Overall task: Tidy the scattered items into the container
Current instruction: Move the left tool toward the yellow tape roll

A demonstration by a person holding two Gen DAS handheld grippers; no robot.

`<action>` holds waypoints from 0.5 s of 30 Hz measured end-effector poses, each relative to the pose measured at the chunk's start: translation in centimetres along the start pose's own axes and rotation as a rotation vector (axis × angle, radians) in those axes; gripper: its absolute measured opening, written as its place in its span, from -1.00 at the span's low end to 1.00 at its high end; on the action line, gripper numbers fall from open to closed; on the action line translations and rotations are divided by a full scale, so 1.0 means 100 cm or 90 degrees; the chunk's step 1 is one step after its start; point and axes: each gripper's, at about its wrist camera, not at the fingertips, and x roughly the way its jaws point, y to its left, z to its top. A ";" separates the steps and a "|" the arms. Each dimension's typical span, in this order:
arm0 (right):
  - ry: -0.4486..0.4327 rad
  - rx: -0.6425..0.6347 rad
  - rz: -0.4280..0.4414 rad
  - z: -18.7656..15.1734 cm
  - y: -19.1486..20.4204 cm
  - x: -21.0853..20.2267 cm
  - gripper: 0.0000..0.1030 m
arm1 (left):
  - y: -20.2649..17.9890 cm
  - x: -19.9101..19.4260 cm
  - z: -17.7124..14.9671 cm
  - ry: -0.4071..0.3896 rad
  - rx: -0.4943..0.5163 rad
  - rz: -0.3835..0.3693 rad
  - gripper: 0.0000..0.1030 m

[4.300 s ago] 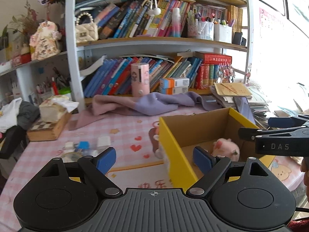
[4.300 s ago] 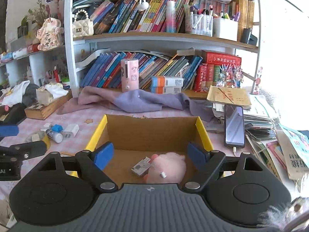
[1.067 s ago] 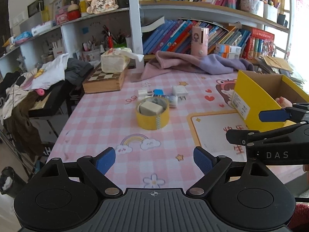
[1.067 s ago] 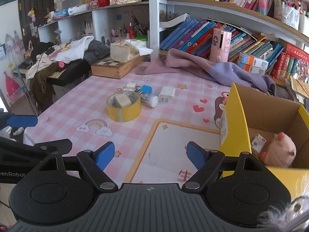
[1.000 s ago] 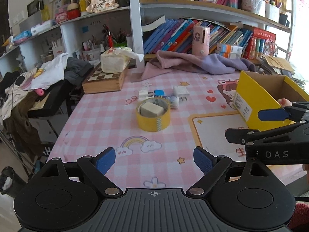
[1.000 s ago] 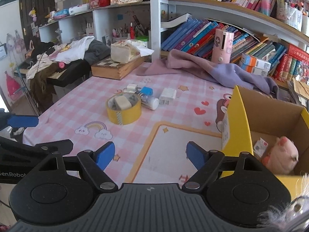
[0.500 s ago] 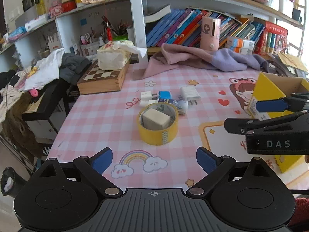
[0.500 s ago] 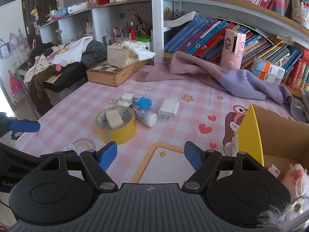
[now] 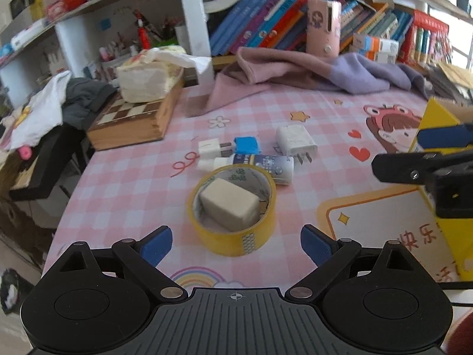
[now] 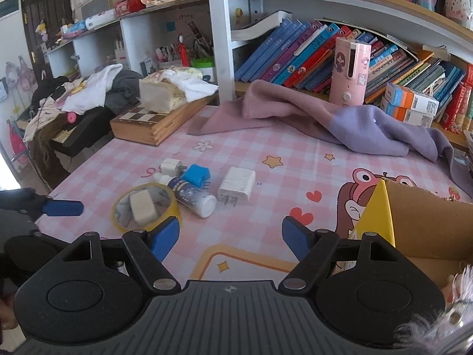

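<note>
A yellow tape roll (image 9: 260, 236) (image 10: 118, 216) lies on the pink checked tablecloth with a beige block (image 9: 229, 208) (image 10: 143, 205) inside it. My left gripper (image 9: 235, 245) (image 10: 44, 222) is open, and the roll's near rim sits between its blue pads, untouched. Behind the roll lie a white bottle (image 9: 257, 164) (image 10: 192, 196), a blue piece (image 9: 246, 145), a small white plug (image 9: 211, 148) and a white charger (image 9: 295, 143) (image 10: 236, 186). My right gripper (image 10: 230, 238) (image 9: 414, 153) hovers open and holds nothing, short of the charger. The yellow cardboard box (image 10: 378, 216) (image 9: 437, 118) stands to the right.
A wooden chessboard case (image 10: 147, 124) with a tissue pack on it sits at the back left. A pink and purple cloth (image 10: 340, 121) and a pink tumbler (image 10: 350, 71) lie before the bookshelf. Clothes hang past the table's left edge (image 9: 74, 189).
Both grippers have moved toward the scattered items. The tape roll now sits close at my left fingertips, and the box has slid to the right edge of both views.
</note>
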 end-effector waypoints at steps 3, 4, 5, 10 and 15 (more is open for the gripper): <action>0.009 0.009 -0.002 0.001 -0.006 0.005 0.48 | -0.005 0.012 0.002 0.001 0.022 0.007 0.85; 0.012 0.012 -0.002 0.001 -0.007 0.006 0.48 | -0.005 0.016 0.002 0.001 0.027 0.008 0.85; 0.014 0.013 -0.002 0.001 -0.008 0.008 0.48 | -0.005 0.019 0.003 0.001 0.029 0.009 0.85; 0.023 0.006 -0.001 0.003 -0.009 0.014 0.48 | 0.002 0.038 0.009 -0.002 -0.005 -0.002 0.86; 0.026 0.004 -0.004 0.005 -0.011 0.019 0.48 | 0.008 0.056 0.015 0.003 -0.037 -0.013 0.86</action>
